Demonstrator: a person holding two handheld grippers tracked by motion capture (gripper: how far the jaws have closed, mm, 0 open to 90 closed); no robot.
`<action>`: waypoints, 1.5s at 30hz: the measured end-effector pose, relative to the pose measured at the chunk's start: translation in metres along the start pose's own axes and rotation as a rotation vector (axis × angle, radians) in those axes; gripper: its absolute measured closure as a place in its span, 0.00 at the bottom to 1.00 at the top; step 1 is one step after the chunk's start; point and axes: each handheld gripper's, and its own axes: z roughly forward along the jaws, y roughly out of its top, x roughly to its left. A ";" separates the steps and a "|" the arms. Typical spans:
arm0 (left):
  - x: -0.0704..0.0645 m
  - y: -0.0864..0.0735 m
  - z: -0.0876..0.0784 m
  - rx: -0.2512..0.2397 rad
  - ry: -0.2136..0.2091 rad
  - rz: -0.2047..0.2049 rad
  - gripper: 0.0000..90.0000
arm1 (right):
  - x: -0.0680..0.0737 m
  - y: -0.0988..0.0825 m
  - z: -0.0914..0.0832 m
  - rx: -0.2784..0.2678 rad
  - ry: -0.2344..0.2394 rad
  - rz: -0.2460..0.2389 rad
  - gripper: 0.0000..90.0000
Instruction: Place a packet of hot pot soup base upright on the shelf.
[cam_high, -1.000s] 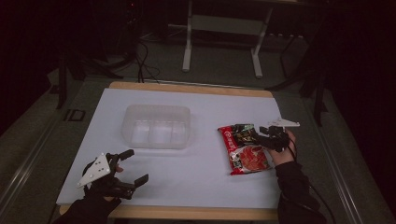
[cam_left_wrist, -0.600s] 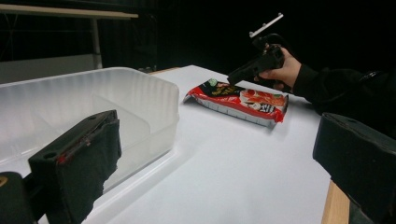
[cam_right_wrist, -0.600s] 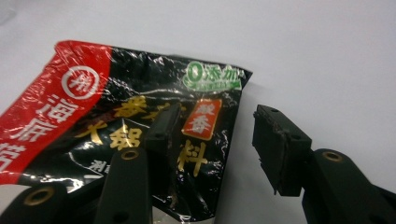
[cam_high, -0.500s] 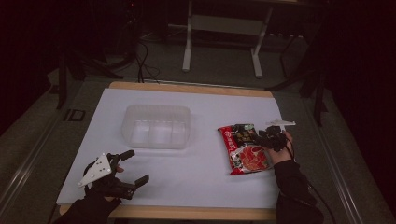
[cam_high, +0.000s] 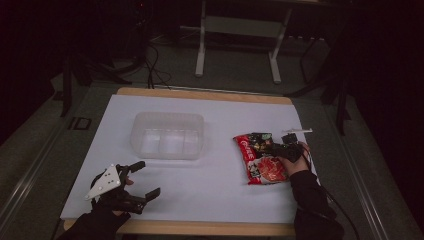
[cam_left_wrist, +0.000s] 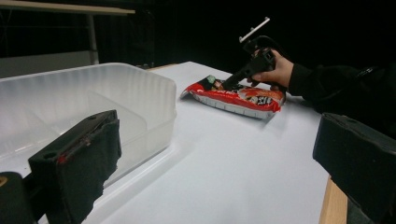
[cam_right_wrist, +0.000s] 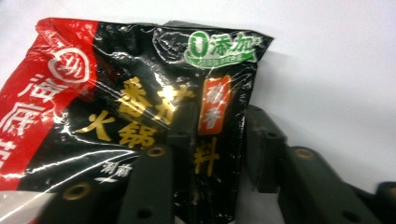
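Note:
A red and black food packet (cam_high: 260, 160) with printed characters lies flat at the table's right. In the right gripper view the packet (cam_right_wrist: 140, 93) lies close under the camera, and my right gripper (cam_right_wrist: 219, 135) is shut on its right edge: one jaw lies on top, the other beside it on the white sheet. From the left gripper view the packet (cam_left_wrist: 233, 95) sits far off with the right gripper (cam_left_wrist: 229, 84) tilted down onto it. My left gripper (cam_high: 148, 178) stands open near the front left edge, its jaws (cam_left_wrist: 215, 154) wide apart around nothing.
A clear plastic container (cam_high: 150, 116) with dividers stands left of centre, and its wall (cam_left_wrist: 140, 93) is close to the left gripper. A white sheet (cam_high: 225, 190) covers the wooden table. Behind the table are the metal legs of a stand (cam_high: 200, 45) and floor cables.
My right gripper has shifted slightly left and settled lower onto the packet. The left gripper and the container have stayed put.

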 end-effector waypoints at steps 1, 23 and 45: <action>0.000 0.000 0.000 0.002 0.000 0.003 0.01 | 0.000 0.001 0.000 0.012 0.004 0.010 0.84; 0.000 0.000 0.001 -0.008 0.006 -0.006 0.01 | 0.038 0.025 -0.071 -0.149 0.105 -0.005 0.99; -0.005 0.039 0.031 0.013 -0.080 -0.104 0.07 | 0.086 0.046 -0.151 -0.347 0.144 -0.097 0.99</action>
